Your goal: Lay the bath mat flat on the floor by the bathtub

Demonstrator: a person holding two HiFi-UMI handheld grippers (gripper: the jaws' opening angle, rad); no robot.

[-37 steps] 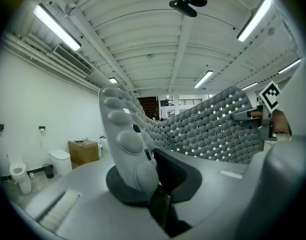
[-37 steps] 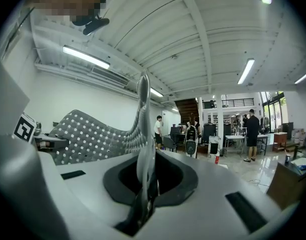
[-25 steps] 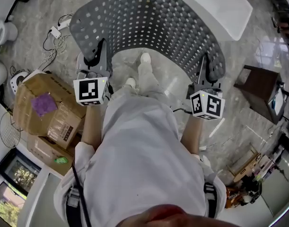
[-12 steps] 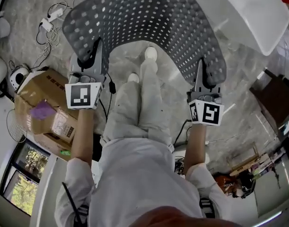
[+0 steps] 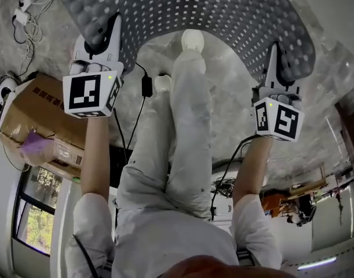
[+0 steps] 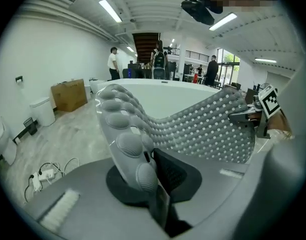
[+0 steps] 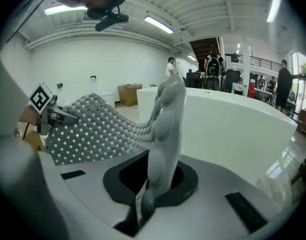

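A grey perforated bath mat [image 5: 194, 10] hangs stretched between my two grippers, above the floor and in front of the person's legs. My left gripper [image 5: 98, 39] is shut on the mat's left corner [image 6: 127, 144]. My right gripper [image 5: 284, 74] is shut on its right corner [image 7: 163, 134]. The mat sags in a curve between them in both gripper views. The white bathtub [image 7: 233, 124] stands just beyond the mat, and its rim [image 6: 168, 86] shows behind the mat in the left gripper view.
Cardboard boxes [image 5: 35, 126] sit on the floor at the left, with cables and a power strip [image 5: 23, 2] near them. A toilet [image 6: 42, 111] and another box [image 6: 67, 94] stand by the wall. People stand far behind the tub.
Both grippers have tipped forward and down with the mat: the gripper views swung from the ceiling to the tub and floor. The mat has moved farther out from the person.
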